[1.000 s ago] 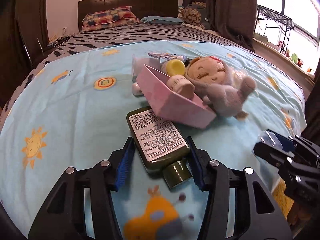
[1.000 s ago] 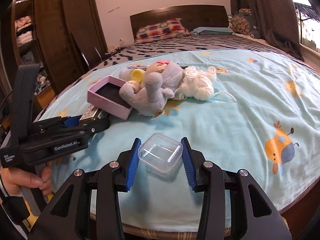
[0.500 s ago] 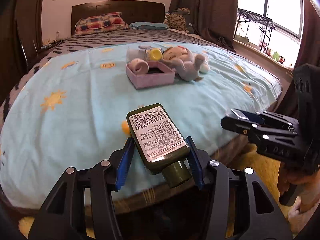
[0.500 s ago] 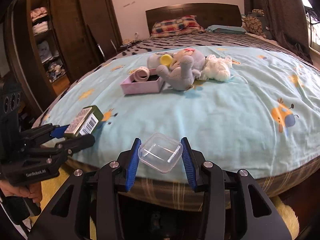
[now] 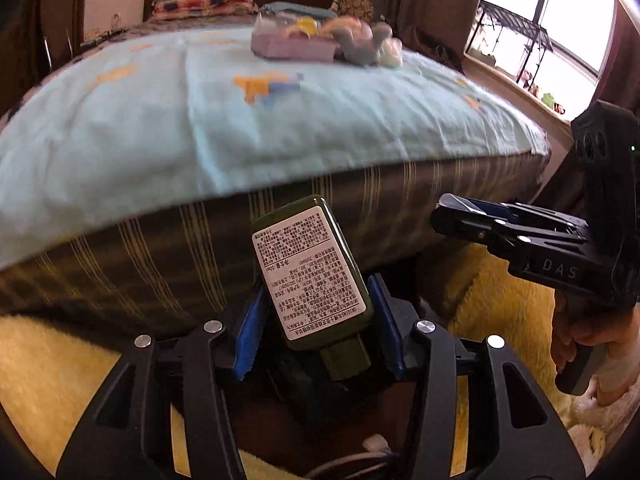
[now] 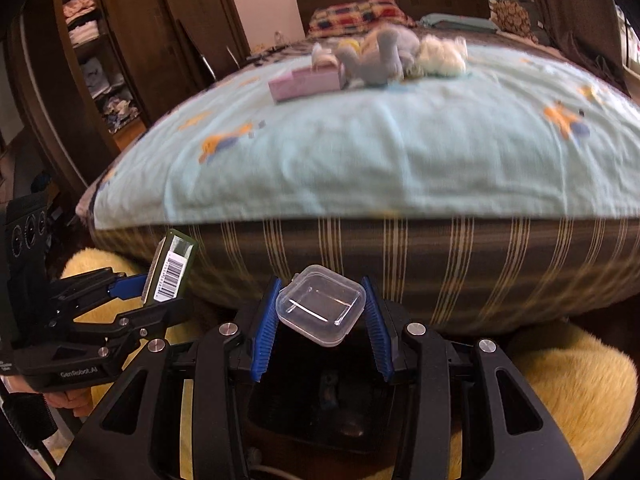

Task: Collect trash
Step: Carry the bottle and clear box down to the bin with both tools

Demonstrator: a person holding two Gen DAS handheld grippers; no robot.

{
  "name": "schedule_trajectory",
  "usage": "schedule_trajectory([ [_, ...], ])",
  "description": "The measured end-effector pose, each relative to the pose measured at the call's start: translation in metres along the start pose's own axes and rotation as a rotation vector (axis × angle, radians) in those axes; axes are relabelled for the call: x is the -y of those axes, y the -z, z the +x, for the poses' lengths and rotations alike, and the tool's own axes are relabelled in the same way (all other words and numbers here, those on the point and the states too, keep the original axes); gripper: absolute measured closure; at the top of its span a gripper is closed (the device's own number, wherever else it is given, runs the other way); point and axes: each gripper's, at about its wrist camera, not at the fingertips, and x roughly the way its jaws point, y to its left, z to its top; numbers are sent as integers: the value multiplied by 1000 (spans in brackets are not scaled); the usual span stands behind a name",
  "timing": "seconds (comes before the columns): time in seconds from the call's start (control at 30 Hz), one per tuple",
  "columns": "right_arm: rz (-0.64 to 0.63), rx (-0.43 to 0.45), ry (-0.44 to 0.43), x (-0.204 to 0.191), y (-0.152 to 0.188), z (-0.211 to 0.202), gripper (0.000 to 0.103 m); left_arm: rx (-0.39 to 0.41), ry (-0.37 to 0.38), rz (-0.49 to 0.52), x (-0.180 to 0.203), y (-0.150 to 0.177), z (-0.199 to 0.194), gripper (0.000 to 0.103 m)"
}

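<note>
My left gripper (image 5: 316, 294) is shut on a dark green bottle (image 5: 308, 268) with a white printed label, its cap toward the camera. The right wrist view shows that bottle (image 6: 172, 268) from the side, in the left gripper (image 6: 154, 292), with a barcode showing. A small clear plastic box (image 6: 320, 306) sits clamped between the blue pads of my right gripper (image 6: 320, 294). In the left wrist view the right gripper (image 5: 460, 208) is at the right. Both grippers hang low in front of the bed's foot.
The bed (image 5: 180, 112) has a light blue cover carrying a pink box (image 6: 306, 82), a grey plush toy (image 6: 380, 56) and white yarn (image 6: 440, 56). A dark open container (image 6: 320, 408) stands under the right gripper on a yellow fluffy rug (image 6: 580, 380). Left is a wardrobe (image 6: 100, 60).
Both grippers have drawn back from over the bed and sunk below its edge, each keeping its object. The bed's striped side and the yellow rug have come into view.
</note>
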Motion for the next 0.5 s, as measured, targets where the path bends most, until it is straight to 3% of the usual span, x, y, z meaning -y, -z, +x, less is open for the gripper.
schedule_trajectory([
  [0.27, 55, -128, -4, 8, 34, 37, 61, -161, 23, -2, 6, 34, 51, 56],
  [0.5, 88, -202, 16, 17, 55, 62, 61, -220, 37, -44, -2, 38, 81, 56],
])
